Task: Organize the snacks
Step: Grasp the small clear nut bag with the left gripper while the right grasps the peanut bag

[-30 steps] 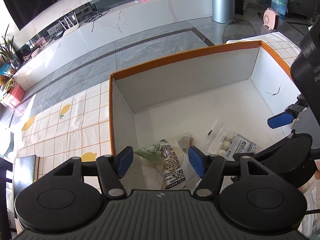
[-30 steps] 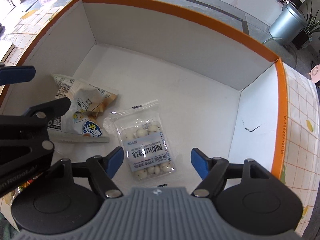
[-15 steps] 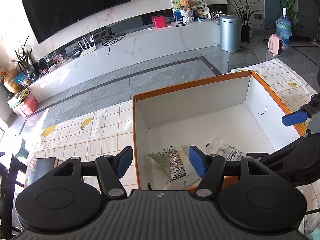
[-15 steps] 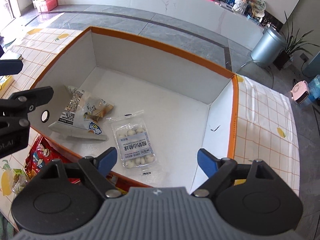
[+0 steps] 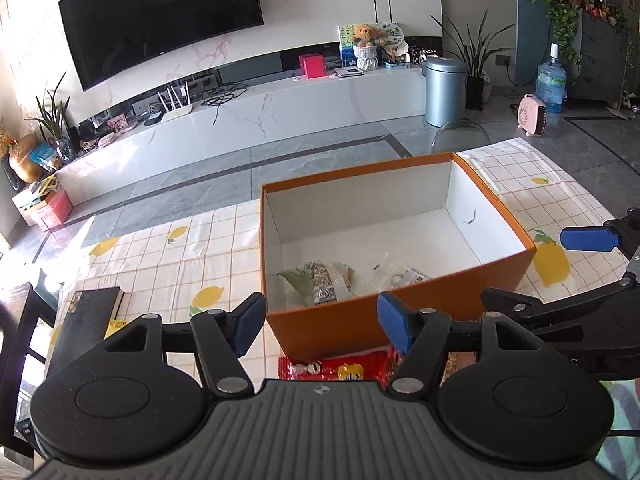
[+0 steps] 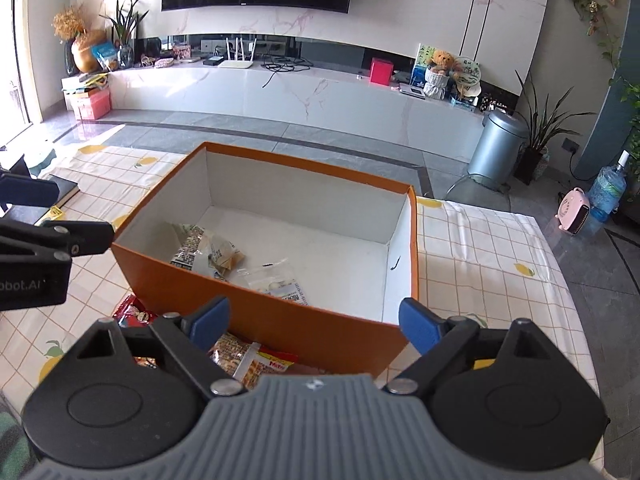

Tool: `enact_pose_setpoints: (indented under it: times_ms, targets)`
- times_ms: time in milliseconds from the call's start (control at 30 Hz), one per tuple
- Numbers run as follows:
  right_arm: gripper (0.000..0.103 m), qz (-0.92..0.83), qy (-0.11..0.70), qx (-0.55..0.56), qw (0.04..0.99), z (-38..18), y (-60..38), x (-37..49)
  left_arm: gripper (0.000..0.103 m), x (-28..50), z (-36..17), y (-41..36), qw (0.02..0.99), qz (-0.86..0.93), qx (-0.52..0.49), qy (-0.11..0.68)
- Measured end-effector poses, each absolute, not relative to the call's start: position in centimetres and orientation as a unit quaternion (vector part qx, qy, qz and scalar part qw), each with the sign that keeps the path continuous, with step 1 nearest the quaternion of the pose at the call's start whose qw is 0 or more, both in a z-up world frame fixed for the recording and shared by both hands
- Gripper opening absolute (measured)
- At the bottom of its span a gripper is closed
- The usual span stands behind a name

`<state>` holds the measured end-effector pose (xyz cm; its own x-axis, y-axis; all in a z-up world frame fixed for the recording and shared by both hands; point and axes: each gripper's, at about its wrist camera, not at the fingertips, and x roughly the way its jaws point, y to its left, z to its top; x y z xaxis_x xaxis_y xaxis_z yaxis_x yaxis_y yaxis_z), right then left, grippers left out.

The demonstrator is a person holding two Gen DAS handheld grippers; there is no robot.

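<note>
An orange box (image 5: 340, 322) with a white inside stands on the checked tablecloth; it also shows in the right wrist view (image 6: 280, 322). Inside lie a crumpled snack bag (image 5: 320, 282) (image 6: 206, 250) and a clear packet of white balls (image 5: 400, 276) (image 6: 280, 282). A red snack packet (image 5: 340, 368) (image 6: 132, 314) and a yellow-orange packet (image 6: 248, 360) lie on the table in front of the box. My left gripper (image 5: 322, 326) is open and empty, raised before the box's near wall. My right gripper (image 6: 316, 320) is open and empty, also raised before the box.
A black book (image 5: 86, 322) lies on the table at the left. The table (image 6: 480, 248) with its lemon-print cloth extends right of the box. Beyond the table's far edge are a grey floor, a grey bin (image 5: 444, 90) and a white TV bench.
Both grippers have pulled back and up out of the box, both open and empty. The two packets stay in the box. The packets in front of the box have come into view.
</note>
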<state>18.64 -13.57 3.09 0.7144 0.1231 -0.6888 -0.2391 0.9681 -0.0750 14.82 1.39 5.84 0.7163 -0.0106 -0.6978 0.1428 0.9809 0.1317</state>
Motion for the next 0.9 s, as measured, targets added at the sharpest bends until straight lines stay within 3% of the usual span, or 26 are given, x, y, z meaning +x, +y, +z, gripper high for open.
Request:
enact_pose_setpoints:
  times_ms: [300, 500, 900]
  targets:
    - [0.089, 0.102, 0.332, -0.052, 0.936, 0.7, -14.0, 12.3, 0.075, 10.5, 3.0, 2.3, 0.918, -0.043, 0.056, 0.389]
    - [0.089, 0.094, 0.330, -0.044, 0.938, -1.8, -14.4, 10.0, 0.076, 8.7, 1.2, 3.5, 0.920, -0.054, -0.019, 0.387]
    - [0.089, 0.093, 0.345, -0.032, 0.933, -5.1, -14.0, 10.7, 0.076, 9.4, -2.0, 4.0, 0.920, -0.047, -0.046, 0.386]
